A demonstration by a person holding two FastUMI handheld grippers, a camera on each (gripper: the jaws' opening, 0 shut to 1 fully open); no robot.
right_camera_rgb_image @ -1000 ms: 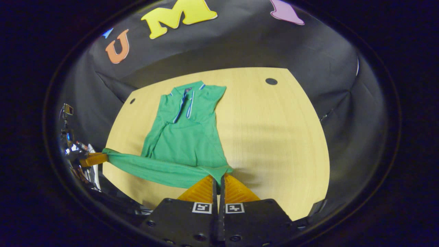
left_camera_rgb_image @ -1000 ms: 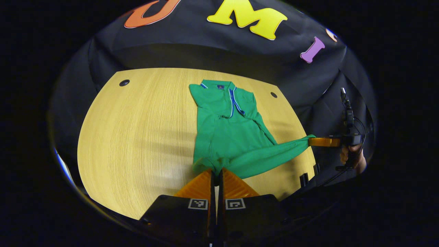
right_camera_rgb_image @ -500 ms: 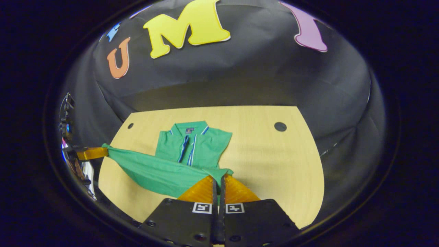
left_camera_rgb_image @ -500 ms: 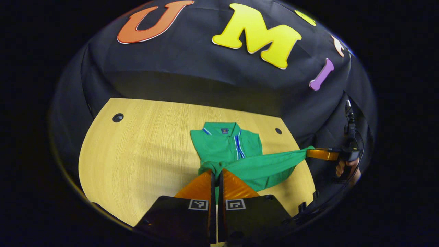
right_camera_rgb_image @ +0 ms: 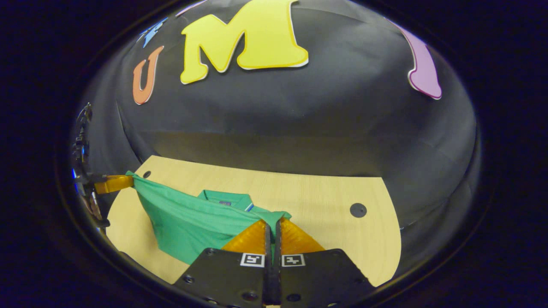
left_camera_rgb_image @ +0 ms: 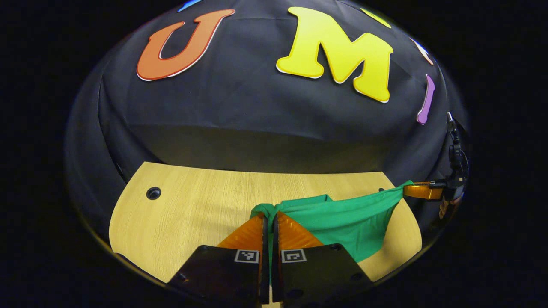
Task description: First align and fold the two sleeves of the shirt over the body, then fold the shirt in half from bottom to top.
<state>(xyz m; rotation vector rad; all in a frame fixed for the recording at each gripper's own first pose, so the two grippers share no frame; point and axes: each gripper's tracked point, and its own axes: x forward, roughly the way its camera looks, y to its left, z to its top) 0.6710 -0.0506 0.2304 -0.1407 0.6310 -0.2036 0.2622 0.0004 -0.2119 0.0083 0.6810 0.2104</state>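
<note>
Left gripper view: the left gripper (left_camera_rgb_image: 269, 218) has its ribbed, wedge-shaped fingers pressed together on a bunched corner of the green polo shirt (left_camera_rgb_image: 342, 218). From there the hem runs taut to the right gripper (left_camera_rgb_image: 421, 191), seen far right, which pinches the other corner. The soft knit cloth sags in a shallow curve between them above the pale wood-grain table (left_camera_rgb_image: 192, 205), which has a round dark hole near its left edge.

Right gripper view: the right gripper (right_camera_rgb_image: 272, 226) is likewise clamped on a hem corner, and the left gripper (right_camera_rgb_image: 113, 184) holds the far one at the left. Beneath the lifted cloth, the collar (right_camera_rgb_image: 227, 200) lies flat on the table (right_camera_rgb_image: 325, 201).

This looks like the bottom-to-top fold, mid-carry. Next, both grippers should travel forward evenly, lower the hem near the collar with edges aligned, then release.
</note>
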